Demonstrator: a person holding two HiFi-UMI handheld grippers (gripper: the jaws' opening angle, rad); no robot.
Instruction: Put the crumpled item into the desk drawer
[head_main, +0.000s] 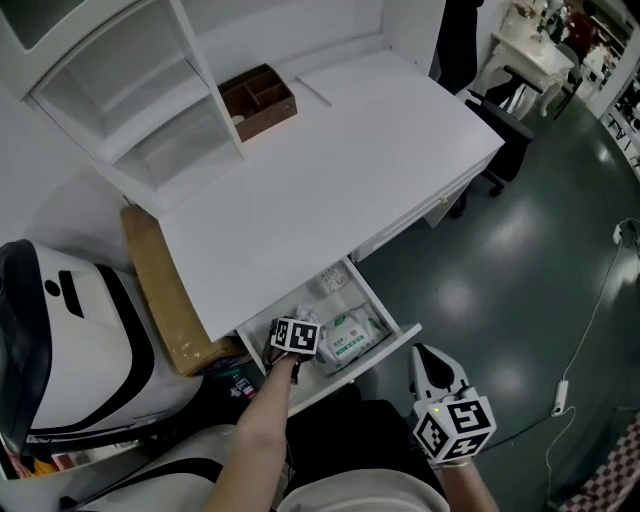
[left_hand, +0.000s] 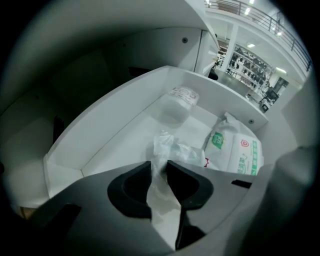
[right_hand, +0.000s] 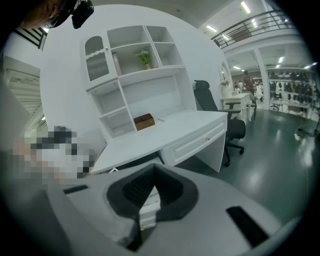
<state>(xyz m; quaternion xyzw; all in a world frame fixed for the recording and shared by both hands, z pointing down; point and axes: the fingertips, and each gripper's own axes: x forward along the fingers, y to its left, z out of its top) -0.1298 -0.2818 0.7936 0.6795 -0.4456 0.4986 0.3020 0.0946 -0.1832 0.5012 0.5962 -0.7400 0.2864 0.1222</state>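
White desk (head_main: 330, 190) has its drawer (left_hand: 125, 120) pulled open. The left gripper (left_hand: 159, 167) is down inside it, jaws pinching the crumpled item (left_hand: 172, 150), a bit of clear plastic that pokes straight ahead over the drawer floor, beside a green-and-white pack (left_hand: 237, 150). The right gripper (head_main: 437, 362) is well back, gripping a small white box (right_hand: 149, 206).
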